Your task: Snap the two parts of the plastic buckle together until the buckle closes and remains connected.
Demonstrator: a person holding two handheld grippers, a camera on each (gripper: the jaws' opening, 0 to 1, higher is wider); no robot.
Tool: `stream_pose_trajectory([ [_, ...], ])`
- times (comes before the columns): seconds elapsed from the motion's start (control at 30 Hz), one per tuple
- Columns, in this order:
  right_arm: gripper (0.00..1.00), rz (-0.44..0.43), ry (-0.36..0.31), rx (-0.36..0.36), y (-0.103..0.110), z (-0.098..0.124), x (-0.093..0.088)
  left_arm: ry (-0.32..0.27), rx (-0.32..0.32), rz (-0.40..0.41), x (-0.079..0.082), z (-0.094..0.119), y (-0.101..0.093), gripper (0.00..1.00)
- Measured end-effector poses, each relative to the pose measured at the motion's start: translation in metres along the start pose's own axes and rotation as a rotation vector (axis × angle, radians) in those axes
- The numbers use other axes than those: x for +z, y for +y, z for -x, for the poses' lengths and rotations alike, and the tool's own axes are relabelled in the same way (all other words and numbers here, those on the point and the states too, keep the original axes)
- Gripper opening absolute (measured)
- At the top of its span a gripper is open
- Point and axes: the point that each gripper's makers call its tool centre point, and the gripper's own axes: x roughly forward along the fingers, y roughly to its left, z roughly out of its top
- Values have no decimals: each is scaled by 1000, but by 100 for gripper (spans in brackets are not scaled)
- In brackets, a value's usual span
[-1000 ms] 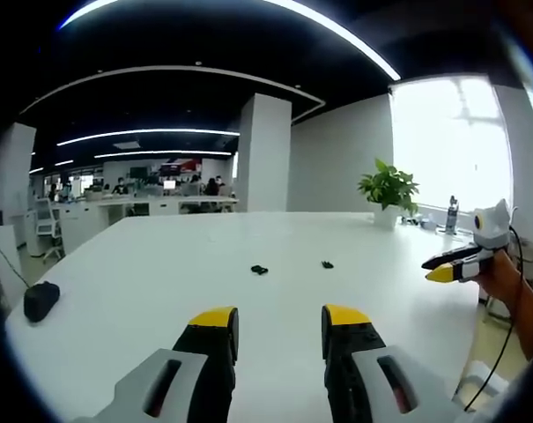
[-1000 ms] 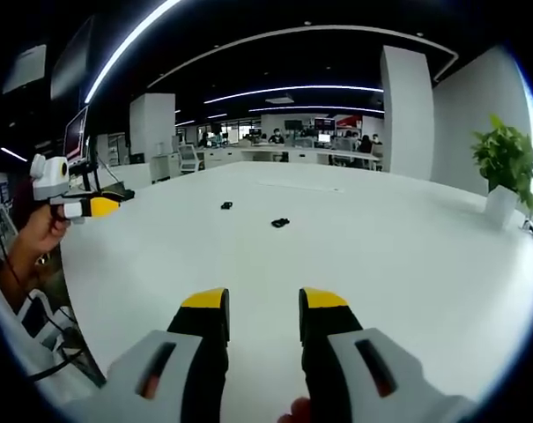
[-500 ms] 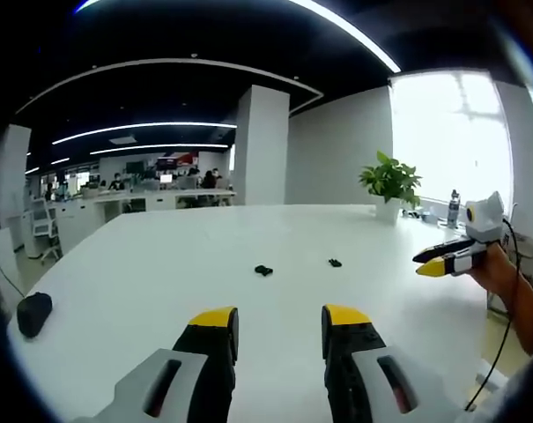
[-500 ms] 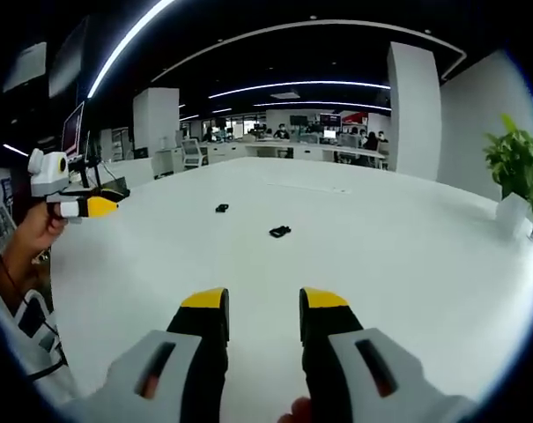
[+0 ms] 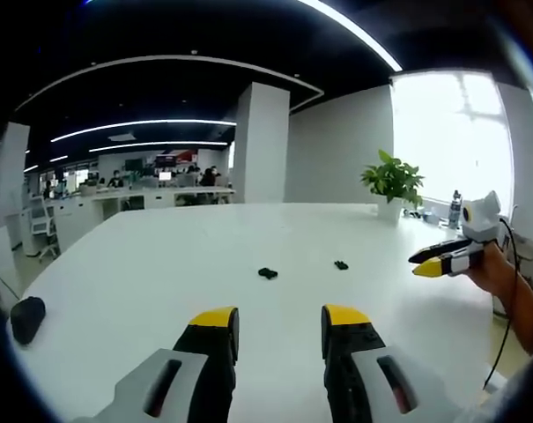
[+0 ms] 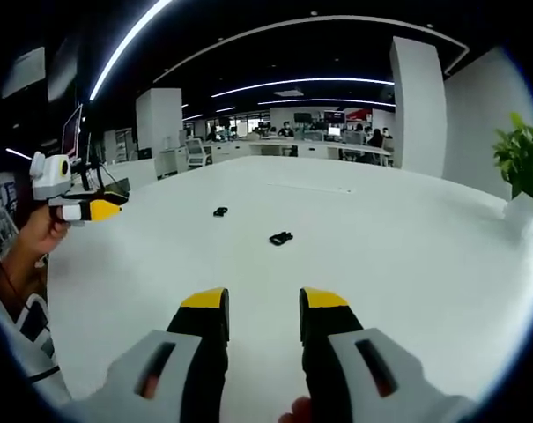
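Buckle parts lie apart on the white table (image 5: 143, 264) in the left gripper view: one black piece (image 5: 267, 273) near the middle and a second black piece (image 5: 340, 264) a little to its right, with bare tabletop between them. The left gripper (image 5: 279, 322) rises from the bottom edge with its yellow-tipped jaws spread and nothing between them, well short of both pieces. At the right edge the right gripper (image 5: 429, 263) is held by a hand (image 5: 495, 269) above the table's side, its yellow tip pointing inward. A potted plant (image 5: 391, 183) stands at the far right of the table, and a dark object (image 5: 26, 317) sits near the left edge.

In the right gripper view the same two pieces rest on the table (image 6: 407, 256), one (image 6: 281, 238) nearer and one (image 6: 219, 211) farther left, not touching. The right gripper (image 6: 262, 308) has its jaws parted and empty, apart from both pieces. At the left, a hand (image 6: 39, 233) holds the left gripper (image 6: 103, 210) over the table's edge. Green leaves (image 6: 523, 159) show at the right.
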Motion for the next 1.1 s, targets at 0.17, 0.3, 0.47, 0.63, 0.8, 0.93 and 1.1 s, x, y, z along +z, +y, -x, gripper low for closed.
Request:
stream_pose_trajectory([
  [0.17,32,7,4,-1,-4,-6,3,7,-10,-2,1,-7,0,37],
  [0.3,32,10,6,0,-7,-10,6,6,-11,-18,5,-9,0,37],
  [0.47,31,18,11,5,-9,-19,10,1,-11,-29,9,-13,1,37],
  [0.63,31,28,23,13,-11,-27,13,5,-11,-33,10,-19,2,37],
  [0.8,31,31,19,21,-13,-32,21,18,-11,-36,10,-24,4,37],
  [0.93,31,36,20,31,-12,-37,25,20,-11,-42,14,-28,5,37],
  [1.1,31,44,30,41,-11,-46,27,21,-15,-36,18,-36,7,36],
])
